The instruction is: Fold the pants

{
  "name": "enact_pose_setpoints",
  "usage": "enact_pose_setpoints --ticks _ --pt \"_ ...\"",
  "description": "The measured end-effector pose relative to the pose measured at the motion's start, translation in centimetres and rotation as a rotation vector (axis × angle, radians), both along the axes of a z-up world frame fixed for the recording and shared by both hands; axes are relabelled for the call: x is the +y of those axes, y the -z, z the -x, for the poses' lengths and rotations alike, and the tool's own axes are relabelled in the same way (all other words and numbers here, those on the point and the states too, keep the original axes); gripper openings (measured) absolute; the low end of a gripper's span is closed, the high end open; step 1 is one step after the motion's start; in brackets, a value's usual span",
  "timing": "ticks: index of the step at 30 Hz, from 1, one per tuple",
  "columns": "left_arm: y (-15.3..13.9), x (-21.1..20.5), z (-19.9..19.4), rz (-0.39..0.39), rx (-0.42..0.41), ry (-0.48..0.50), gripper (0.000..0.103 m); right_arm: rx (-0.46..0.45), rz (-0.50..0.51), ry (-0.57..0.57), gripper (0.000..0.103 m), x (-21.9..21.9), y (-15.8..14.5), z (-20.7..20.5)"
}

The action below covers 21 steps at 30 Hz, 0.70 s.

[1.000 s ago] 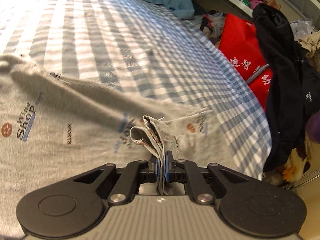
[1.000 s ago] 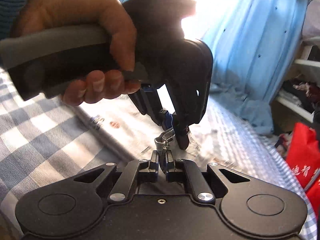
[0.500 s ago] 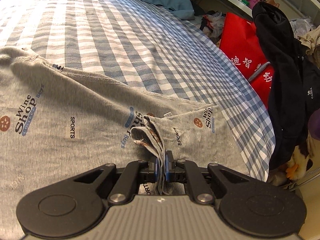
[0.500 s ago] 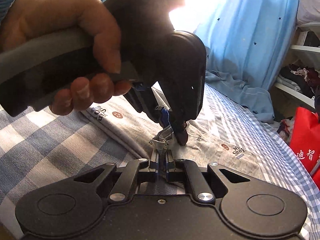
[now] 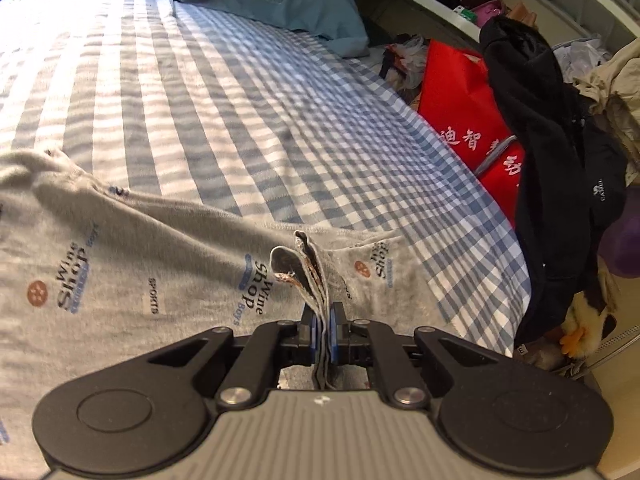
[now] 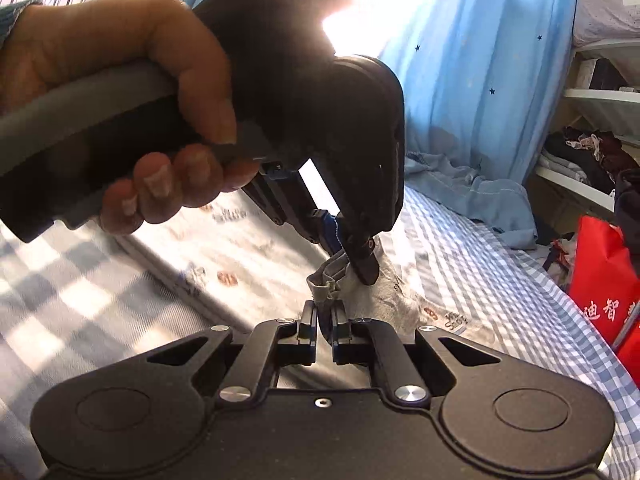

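Pants (image 5: 132,280), grey with printed logos, lie across the frame's lower left on the checked bed (image 5: 224,92); both the left hand-held gripper (image 5: 323,320) and the right hand-held gripper (image 6: 324,320) pinch their bunched edge.

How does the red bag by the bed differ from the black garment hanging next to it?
The red bag is bright red with white printed characters; the black garment is plain dark with only a tiny white mark. The bag stands stiff and flat-sided, while the garment droops limp in soft folds. The garment hangs in front, covering part of the bag. Both sit off the checked bed, at its edge.
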<state>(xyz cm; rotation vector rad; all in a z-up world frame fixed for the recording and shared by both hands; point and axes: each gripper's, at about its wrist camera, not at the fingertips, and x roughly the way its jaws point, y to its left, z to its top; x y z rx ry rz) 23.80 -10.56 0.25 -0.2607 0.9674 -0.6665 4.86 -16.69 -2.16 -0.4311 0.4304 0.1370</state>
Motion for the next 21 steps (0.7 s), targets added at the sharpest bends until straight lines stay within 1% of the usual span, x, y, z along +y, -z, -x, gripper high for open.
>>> enact_pose_setpoints --ticks 4,7,12,14,17,21 --pt "-1.2 2.3 0.2 -0.015 -0.030 -0.006 0.005 -0.018 -0.001 -0.044 0.006 2.0 -1.1 0.1" --pt "-1.8 5.1 0.2 -0.010 -0.040 -0.025 0.005 -0.026 -0.005 -0.093 0.006 4.1 -1.6 0.1" --pt "-2.0 10.0 0.5 -0.044 -0.056 -0.061 0.005 -0.019 0.002 -0.190 0.006 7.9 -1.5 -0.3" --pt "-1.5 11.5 0.4 -0.063 -0.052 -0.071 0.005 -0.002 0.013 -0.226 0.006 9.5 -1.0 -0.6" --pt "0.0 13.3 0.0 -0.084 -0.032 -0.090 0.005 0.031 0.030 -0.255 0.006 11.5 -0.2 -0.9" --pt "2.7 15.0 -0.8 -0.070 0.016 -0.105 0.005 0.088 0.043 -0.262 0.006 13.2 1.1 -1.4"
